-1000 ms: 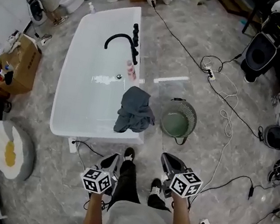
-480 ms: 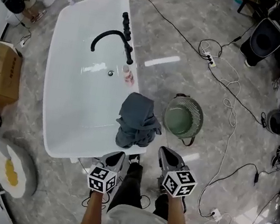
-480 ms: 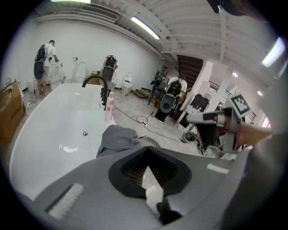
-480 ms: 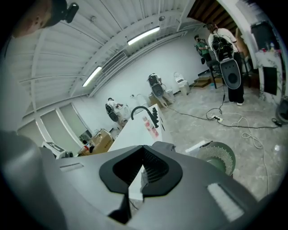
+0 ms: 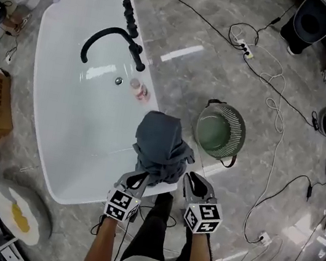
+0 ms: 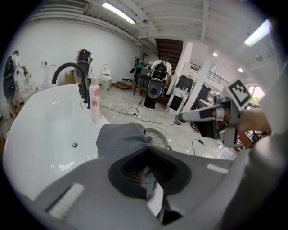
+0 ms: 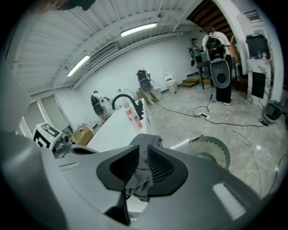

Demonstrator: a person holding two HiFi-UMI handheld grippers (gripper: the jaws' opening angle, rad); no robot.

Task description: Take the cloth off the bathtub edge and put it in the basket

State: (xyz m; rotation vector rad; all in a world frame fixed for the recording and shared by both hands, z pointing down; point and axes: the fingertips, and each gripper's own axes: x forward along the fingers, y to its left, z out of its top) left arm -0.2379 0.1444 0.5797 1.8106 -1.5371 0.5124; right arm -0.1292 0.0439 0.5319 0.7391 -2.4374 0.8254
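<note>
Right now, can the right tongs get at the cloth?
Probably yes: the right tongs point at the cloth draped over the tub edge, close by, with nothing in the way. Their jaws have just been opening; nothing is between them yet.

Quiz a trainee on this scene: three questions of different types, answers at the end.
1. True or false: the cloth lies inside the basket.
2. What stands on the bathtub rim between the cloth and the black faucet? A) bottle B) mug C) brush
3. Fill in: the basket stands on the ___, beside the bathtub.
Key: 1 false, it drapes the bathtub edge; 2 A; 3 floor.
</note>
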